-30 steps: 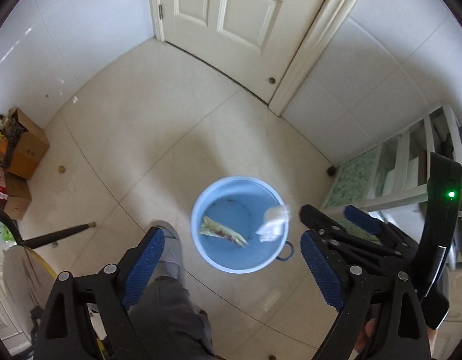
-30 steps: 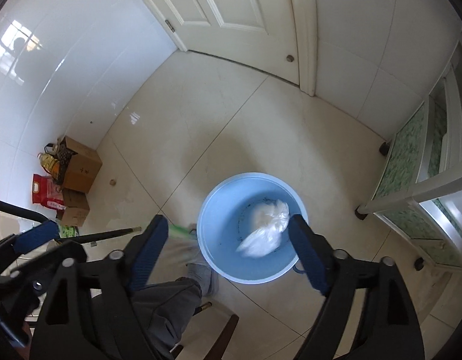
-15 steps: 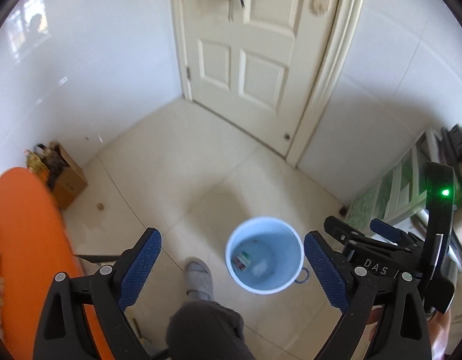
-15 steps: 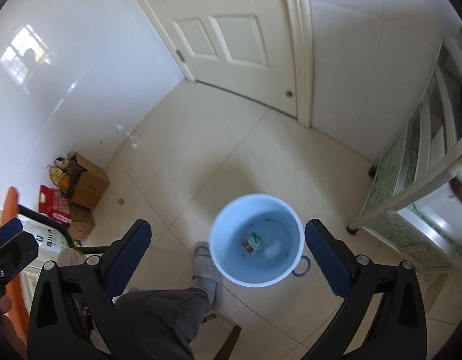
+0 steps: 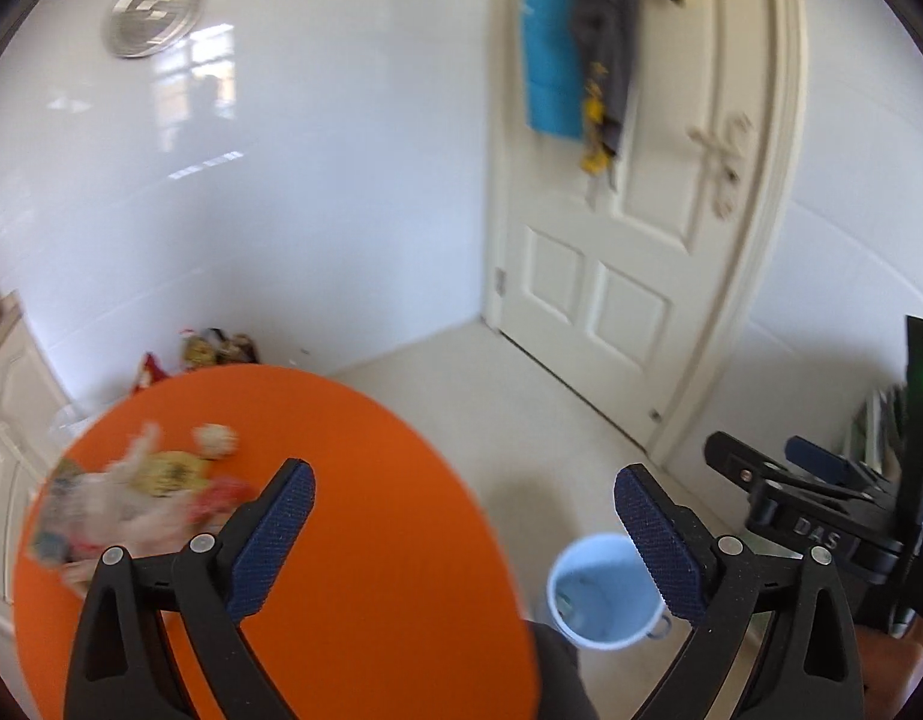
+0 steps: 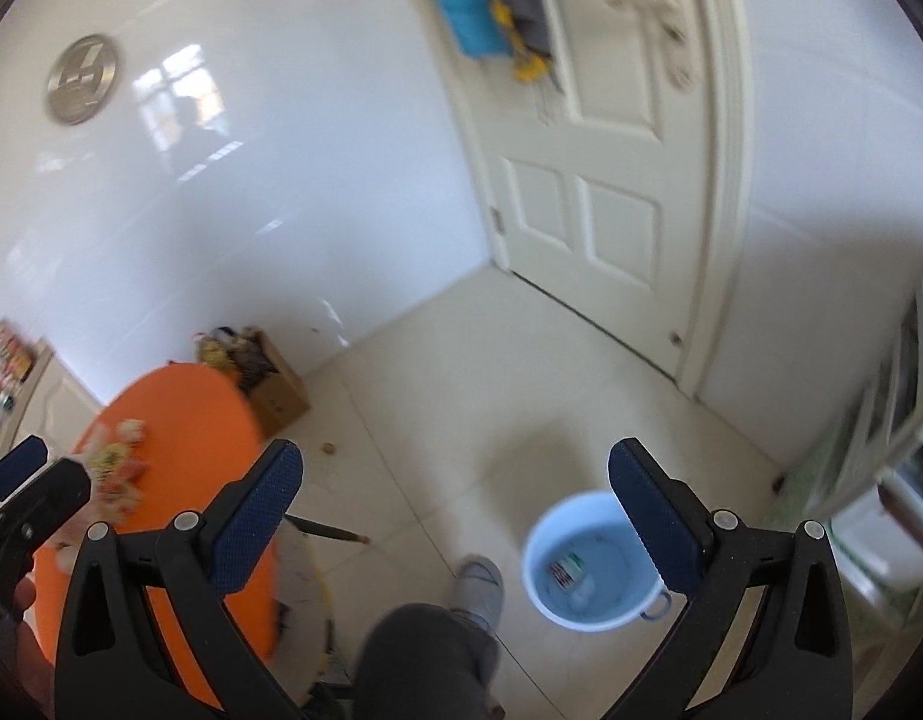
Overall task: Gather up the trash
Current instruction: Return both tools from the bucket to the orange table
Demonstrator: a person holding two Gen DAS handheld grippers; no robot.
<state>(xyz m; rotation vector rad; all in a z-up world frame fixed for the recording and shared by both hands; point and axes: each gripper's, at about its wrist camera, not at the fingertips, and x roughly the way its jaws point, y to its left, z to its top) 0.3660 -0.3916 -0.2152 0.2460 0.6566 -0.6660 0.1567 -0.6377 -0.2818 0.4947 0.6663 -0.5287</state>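
Trash: a loose heap of wrappers and crumpled paper (image 5: 131,498) lies on the far left part of the orange tabletop (image 5: 371,540); blur hides what each piece is. It sits near the left rim, so a careless sweep could push pieces off onto the floor.

Bucket: the pale blue bucket (image 6: 587,570) stands on the floor to the right of the tabletop, beside the person's shoe (image 6: 479,582). A few scraps show at its bottom. My guess is it stands there so a short swing from the tabletop reaches its open mouth.

Left gripper (image 5: 461,534): raised over the near part of the tabletop, jaws spread wide, nothing between them. The heap is ahead and to its left, well apart.

Right gripper (image 6: 455,504): held over the floor between tabletop and bucket, jaws spread wide and empty.

Step judged: between loads; the next piece must come from the heap.

Room to move: the near and right parts of the tabletop are bare, giving an open approach. The floor toward the door (image 6: 611,180) is open; a cardboard box (image 6: 275,390) sits by the wall behind the tabletop, and a shelf unit (image 6: 881,420) stands right of the bucket.
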